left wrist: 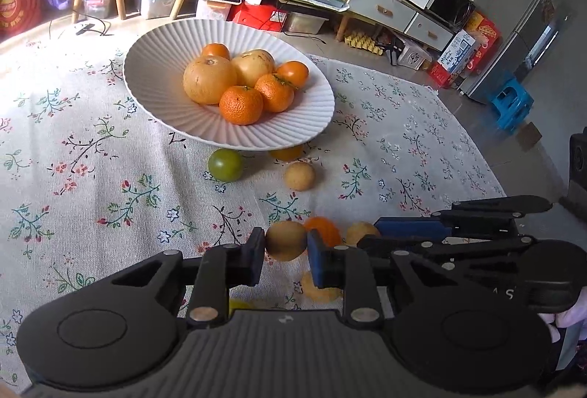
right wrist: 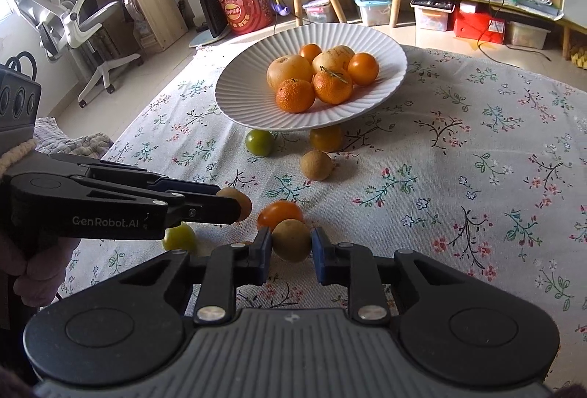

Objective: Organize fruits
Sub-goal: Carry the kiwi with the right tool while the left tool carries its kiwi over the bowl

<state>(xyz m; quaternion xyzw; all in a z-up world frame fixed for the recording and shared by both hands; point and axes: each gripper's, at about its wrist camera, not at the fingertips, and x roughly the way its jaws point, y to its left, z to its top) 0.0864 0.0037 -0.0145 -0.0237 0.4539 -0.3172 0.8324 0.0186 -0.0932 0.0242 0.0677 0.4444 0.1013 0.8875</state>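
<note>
Here each gripper, left gripper (left wrist: 286,245) and right gripper (right wrist: 291,243), pinches a round, dull-tan fruit.

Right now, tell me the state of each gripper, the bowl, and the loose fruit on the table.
Left gripper: shut on a small brown fruit.
Right gripper: shut on another brown fruit.
White bowl: upright, holding six fruits.
Green fruit: loose on the tablecloth, beside the bowl.
Orange fruit: loose on the cloth.
</note>
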